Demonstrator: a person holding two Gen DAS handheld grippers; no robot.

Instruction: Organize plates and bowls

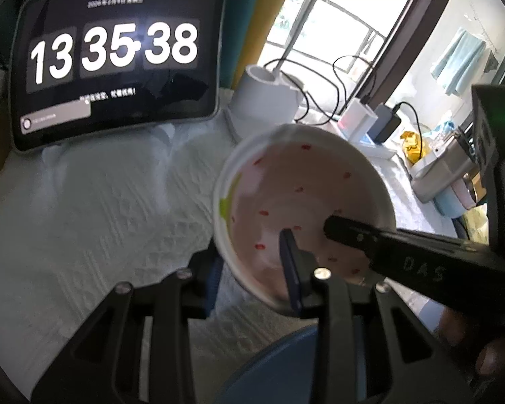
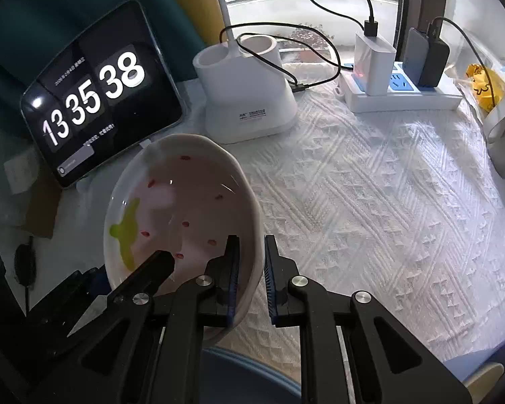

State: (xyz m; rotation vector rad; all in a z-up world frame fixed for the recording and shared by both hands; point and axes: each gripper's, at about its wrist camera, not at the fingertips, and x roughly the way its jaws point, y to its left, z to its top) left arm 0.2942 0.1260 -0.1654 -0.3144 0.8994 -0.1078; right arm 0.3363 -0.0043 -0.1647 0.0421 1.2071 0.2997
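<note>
A white bowl (image 1: 303, 181) with a pink inside, red flecks and a green mark is held tilted above the white cloth. My left gripper (image 1: 252, 266) is shut on its near-left rim, with one blue-padded finger (image 1: 289, 262) inside and the other outside beneath the wall. My right gripper (image 2: 250, 262) is shut on the bowl (image 2: 185, 202) at its right rim, the wall pinched between the blue pads. The right gripper's black finger (image 1: 353, 232) reaches into the bowl from the right. A blue dish (image 2: 245, 377) lies under the bowl, mostly hidden by the grippers.
A tablet (image 2: 101, 101) showing a clock leans at the back left. A white lamp base (image 2: 249, 94) stands behind the bowl, and a power strip (image 2: 404, 94) with chargers and cables sits at the back right. Another blue dish (image 2: 481, 363) shows at the lower right.
</note>
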